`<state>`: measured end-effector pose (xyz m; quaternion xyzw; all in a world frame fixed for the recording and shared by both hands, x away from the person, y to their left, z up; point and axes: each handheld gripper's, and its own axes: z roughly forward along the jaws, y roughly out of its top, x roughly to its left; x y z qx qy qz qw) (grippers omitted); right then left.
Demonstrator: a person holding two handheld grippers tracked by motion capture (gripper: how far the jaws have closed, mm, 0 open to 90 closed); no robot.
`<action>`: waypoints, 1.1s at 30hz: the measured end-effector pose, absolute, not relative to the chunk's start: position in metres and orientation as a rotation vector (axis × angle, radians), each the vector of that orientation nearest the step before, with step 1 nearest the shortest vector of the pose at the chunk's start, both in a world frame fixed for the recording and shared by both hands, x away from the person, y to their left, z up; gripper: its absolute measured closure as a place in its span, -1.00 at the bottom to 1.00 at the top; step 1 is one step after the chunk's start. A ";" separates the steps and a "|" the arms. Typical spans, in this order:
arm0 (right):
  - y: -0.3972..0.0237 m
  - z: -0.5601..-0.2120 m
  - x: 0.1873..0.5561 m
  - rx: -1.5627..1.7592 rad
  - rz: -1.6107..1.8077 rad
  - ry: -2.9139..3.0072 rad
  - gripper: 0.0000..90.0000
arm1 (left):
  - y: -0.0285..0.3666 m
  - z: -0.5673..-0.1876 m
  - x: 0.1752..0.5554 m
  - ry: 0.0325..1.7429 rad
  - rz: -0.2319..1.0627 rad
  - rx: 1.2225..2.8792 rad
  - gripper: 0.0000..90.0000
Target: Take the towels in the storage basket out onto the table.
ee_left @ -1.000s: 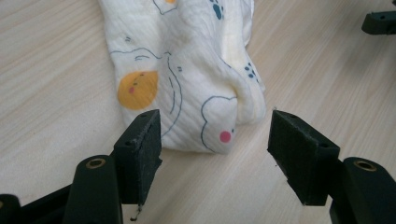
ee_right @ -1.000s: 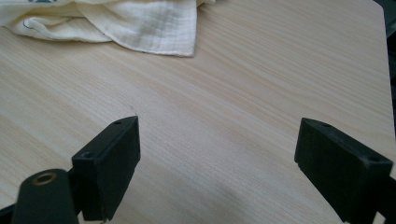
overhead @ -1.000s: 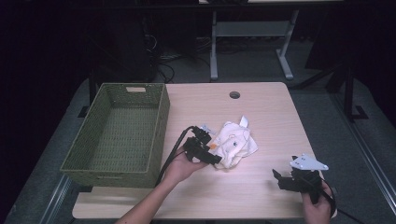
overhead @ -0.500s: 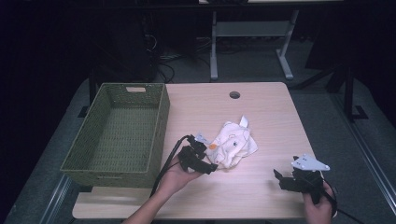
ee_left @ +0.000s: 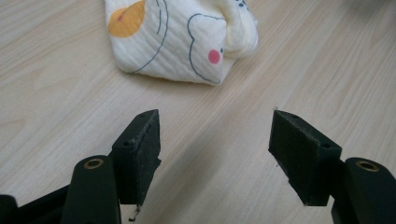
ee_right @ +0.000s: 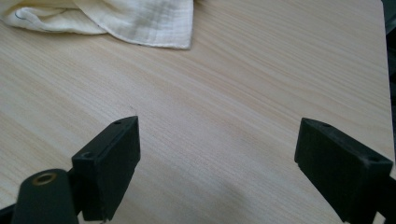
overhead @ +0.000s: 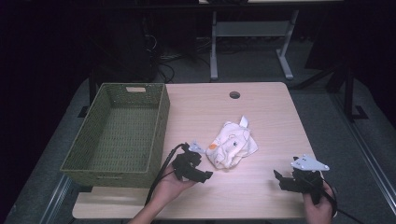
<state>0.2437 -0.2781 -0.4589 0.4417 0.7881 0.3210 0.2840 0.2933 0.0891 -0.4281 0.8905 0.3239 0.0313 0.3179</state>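
A crumpled cream cloth with printed orange and pink marks lies near the middle of the wooden table. My left gripper sits just left of and below it, open and holding nothing. In the left gripper view the cloth lies a short way beyond the parted jaws, not touching them. Near the table's front right, my right gripper is open and clear of the cloth. A corner of the cloth lies well ahead of its jaws in the right gripper view.
A green woven basket stands along the table's left side, with nothing seen inside it. A round cable hole sits near the far edge. Dark floor, cables and a metal stand lie beyond the table.
My left gripper has drawn back from the cloth toward the front edge, and the cloth now lies free. The right gripper has barely moved.
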 end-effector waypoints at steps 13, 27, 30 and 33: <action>-0.279 -0.459 0.243 1.185 0.857 2.111 -0.69 | 0.104 -0.437 0.275 0.847 0.060 2.341 -0.28; -0.278 -0.459 0.240 1.175 0.873 2.108 -0.69 | 0.122 -0.447 0.260 0.843 0.027 2.319 -0.34; -0.276 -0.459 0.238 1.163 0.883 2.110 -0.69 | 0.123 -0.444 0.258 0.841 0.045 2.303 -0.36; -0.274 -0.459 0.237 1.155 0.888 2.111 -0.69 | 0.124 -0.444 0.260 0.845 0.047 2.299 -0.37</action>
